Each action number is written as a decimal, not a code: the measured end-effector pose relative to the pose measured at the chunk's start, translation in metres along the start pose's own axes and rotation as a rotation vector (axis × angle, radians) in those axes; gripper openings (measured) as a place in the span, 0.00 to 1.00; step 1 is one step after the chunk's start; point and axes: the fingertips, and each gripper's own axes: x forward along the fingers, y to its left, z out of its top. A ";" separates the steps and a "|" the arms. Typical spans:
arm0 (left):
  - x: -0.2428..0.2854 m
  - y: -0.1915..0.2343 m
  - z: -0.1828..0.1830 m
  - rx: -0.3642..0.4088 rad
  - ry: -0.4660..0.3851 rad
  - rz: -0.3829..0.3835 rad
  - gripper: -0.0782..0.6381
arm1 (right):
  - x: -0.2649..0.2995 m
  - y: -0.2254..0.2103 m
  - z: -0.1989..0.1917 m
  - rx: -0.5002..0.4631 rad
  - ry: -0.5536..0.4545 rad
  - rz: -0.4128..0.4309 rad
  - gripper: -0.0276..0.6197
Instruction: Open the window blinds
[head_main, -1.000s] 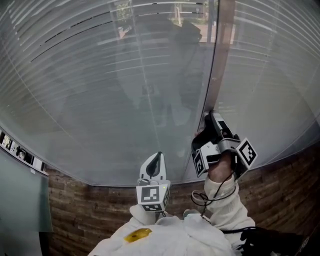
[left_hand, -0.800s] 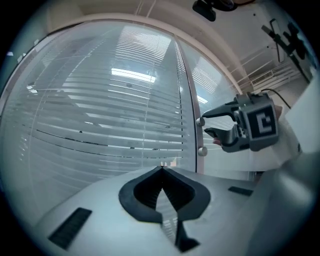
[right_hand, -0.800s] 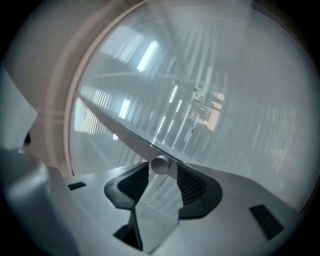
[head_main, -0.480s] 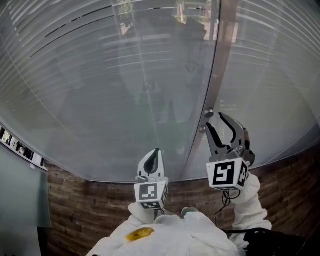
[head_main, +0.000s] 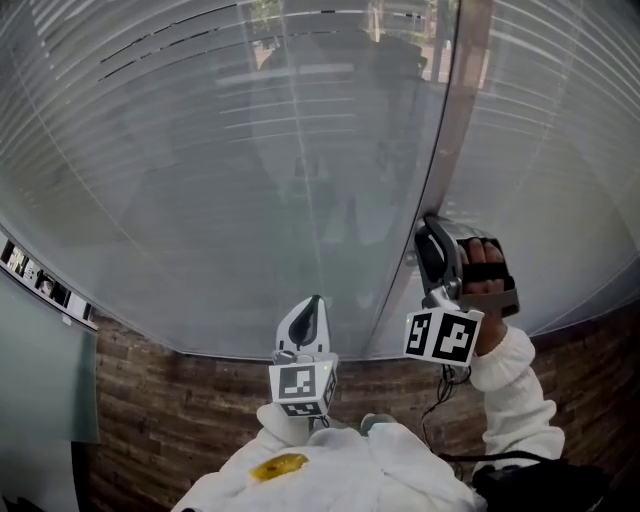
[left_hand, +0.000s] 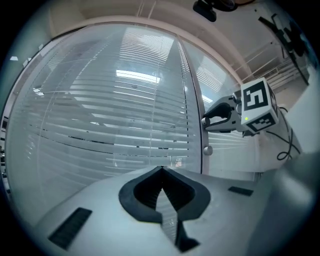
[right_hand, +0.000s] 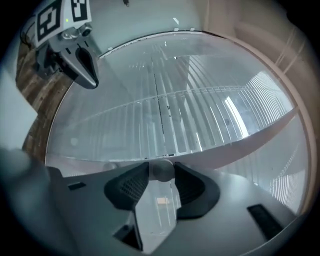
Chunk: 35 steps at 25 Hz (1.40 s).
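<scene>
The window blinds (head_main: 250, 150) hang as pale horizontal slats behind glass, mostly shut. A small round metal knob (right_hand: 162, 170) sits on the upright frame (head_main: 455, 120) between the panes; it also shows in the left gripper view (left_hand: 207, 149). My right gripper (head_main: 432, 232) is up at the frame with this knob between its jaws. Those jaws have just been opening and stand wide, pads close beside the knob, not pressing. My left gripper (head_main: 312, 305) hangs lower left of it, shut and empty, pointing at the glass.
A brick-patterned wall (head_main: 150, 400) runs under the window. A strip of small pictures (head_main: 40, 285) hangs at the far left. A black cable (head_main: 440, 400) trails from the right gripper past the white sleeve (head_main: 515, 400).
The right gripper came off the knob with jaws spread, rolled over, and moved back up onto the knob. The left gripper has stayed put.
</scene>
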 end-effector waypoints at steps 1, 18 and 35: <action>0.001 0.001 -0.001 0.000 0.000 0.001 0.11 | 0.000 -0.001 0.000 0.000 0.003 -0.007 0.30; 0.007 -0.009 0.001 0.007 -0.008 -0.027 0.11 | 0.001 -0.006 0.001 0.185 0.029 -0.063 0.25; 0.005 -0.006 0.001 -0.001 0.003 -0.024 0.11 | 0.003 -0.013 -0.003 0.567 0.026 -0.079 0.25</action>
